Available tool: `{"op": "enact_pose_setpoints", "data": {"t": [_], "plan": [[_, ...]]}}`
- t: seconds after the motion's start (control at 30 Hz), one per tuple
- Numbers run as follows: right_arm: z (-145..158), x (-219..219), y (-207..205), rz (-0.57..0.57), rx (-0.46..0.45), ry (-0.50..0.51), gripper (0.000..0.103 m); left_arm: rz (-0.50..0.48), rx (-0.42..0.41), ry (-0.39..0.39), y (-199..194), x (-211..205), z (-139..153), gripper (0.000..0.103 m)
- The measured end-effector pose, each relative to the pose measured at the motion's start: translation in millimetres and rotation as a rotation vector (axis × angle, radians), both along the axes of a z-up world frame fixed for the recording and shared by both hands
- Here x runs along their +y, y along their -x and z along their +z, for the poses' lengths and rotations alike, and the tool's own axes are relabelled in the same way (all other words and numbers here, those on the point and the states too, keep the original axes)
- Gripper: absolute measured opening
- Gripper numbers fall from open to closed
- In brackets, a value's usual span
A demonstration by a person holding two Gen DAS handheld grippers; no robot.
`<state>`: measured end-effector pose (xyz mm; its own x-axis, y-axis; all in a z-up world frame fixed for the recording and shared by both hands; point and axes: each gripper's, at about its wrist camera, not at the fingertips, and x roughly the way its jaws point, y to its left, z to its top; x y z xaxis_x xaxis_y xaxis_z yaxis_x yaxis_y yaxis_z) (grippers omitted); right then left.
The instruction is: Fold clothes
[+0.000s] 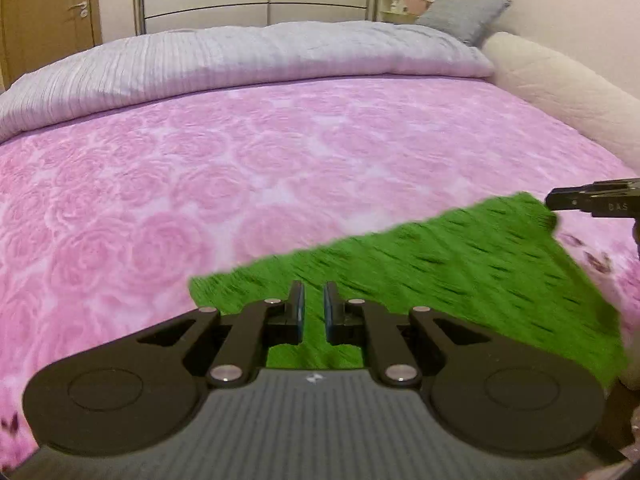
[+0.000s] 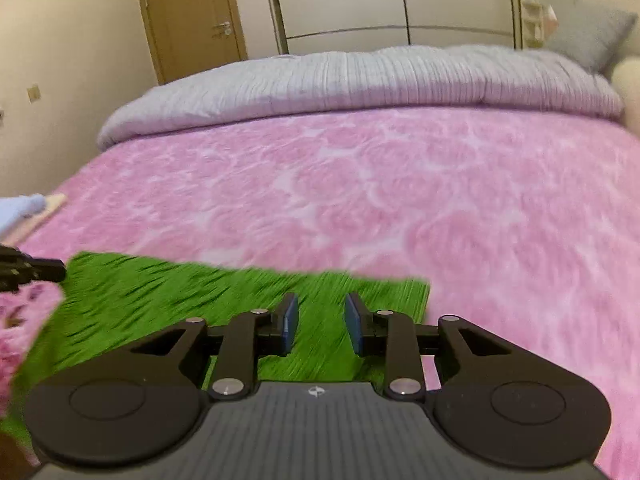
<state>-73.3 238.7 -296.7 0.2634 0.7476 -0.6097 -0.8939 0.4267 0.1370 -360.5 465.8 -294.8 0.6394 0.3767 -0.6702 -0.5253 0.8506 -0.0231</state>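
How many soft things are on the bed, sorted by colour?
Green: 1, the green cloth
Pink: 1, the rose blanket
Grey: 2, the striped duvet and the grey pillow
Cream: 1, the long bolster
Total: 5

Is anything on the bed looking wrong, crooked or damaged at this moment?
Nothing looks damaged or spilled. The green cloth lies at a slant on the pink blanket, not square to the bed. Both views are blurred on it, so creases cannot be judged. The left gripper and the right gripper are open above it.
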Motion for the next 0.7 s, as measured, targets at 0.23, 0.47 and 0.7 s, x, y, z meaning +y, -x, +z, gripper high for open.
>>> {"op": "enact_pose_setpoints", "data": {"t": [0.23, 0.47, 0.7], "plan": [[-63.8, 19.2, -41.3, -0.003, -0.009, 0.107, 0.025, 0.007, 0.010, 0.078, 10.8, 45.3, -52.0, 0.008], [-29.7, -17.3, -37.7, -0.124, 0.032, 0.101, 0.027, 0.024, 0.034, 0.044, 29.0, 14.2, -19.8, 0.007], [2.3, -64.8, 60.2, -0.039, 0.091, 0.002, 0.031, -0.005, 0.038, 0.117, 54.6, -79.4, -5.9, 0.009]]}}
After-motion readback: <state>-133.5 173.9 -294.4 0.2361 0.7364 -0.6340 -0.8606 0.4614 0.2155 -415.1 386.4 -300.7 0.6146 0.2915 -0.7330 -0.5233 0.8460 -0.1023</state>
